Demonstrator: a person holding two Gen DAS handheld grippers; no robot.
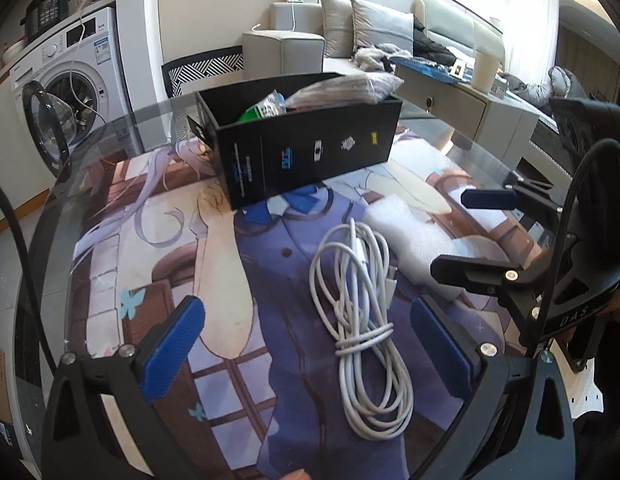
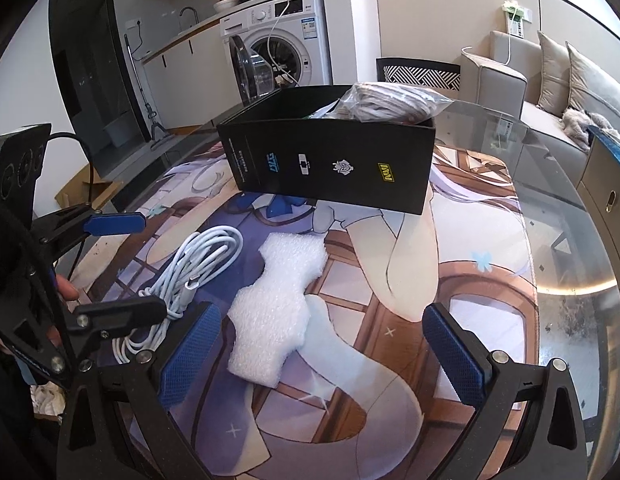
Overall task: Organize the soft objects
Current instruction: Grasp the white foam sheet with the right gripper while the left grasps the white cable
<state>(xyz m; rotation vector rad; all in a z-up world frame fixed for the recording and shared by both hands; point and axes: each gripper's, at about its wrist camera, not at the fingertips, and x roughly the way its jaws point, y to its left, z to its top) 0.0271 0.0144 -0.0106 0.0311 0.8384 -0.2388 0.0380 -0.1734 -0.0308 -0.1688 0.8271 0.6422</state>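
Note:
A coiled white cable (image 1: 362, 320) lies on the printed mat between the pads of my open left gripper (image 1: 307, 348), closer to the right pad (image 1: 442, 348). A white foam sheet (image 2: 273, 312) lies just right of the cable, in front of my open right gripper (image 2: 324, 360), near its left pad (image 2: 189, 360). Behind both stands an open black box (image 2: 334, 164) holding a clear bag of grey cord (image 2: 386, 100) and a green packet (image 1: 265, 110). The right wrist view shows the left gripper (image 2: 153, 266) straddling the cable (image 2: 197, 272). The right gripper (image 1: 450, 234) appears over the foam (image 1: 406, 236).
The mat covers a round glass table (image 2: 570, 240) whose edge curves close on both sides. A patterned chair (image 2: 422, 72) stands behind the box. Farther off are a washing machine with its door open (image 2: 269, 52) and a sofa (image 2: 550, 92). A hand (image 2: 67, 288) holds the left gripper.

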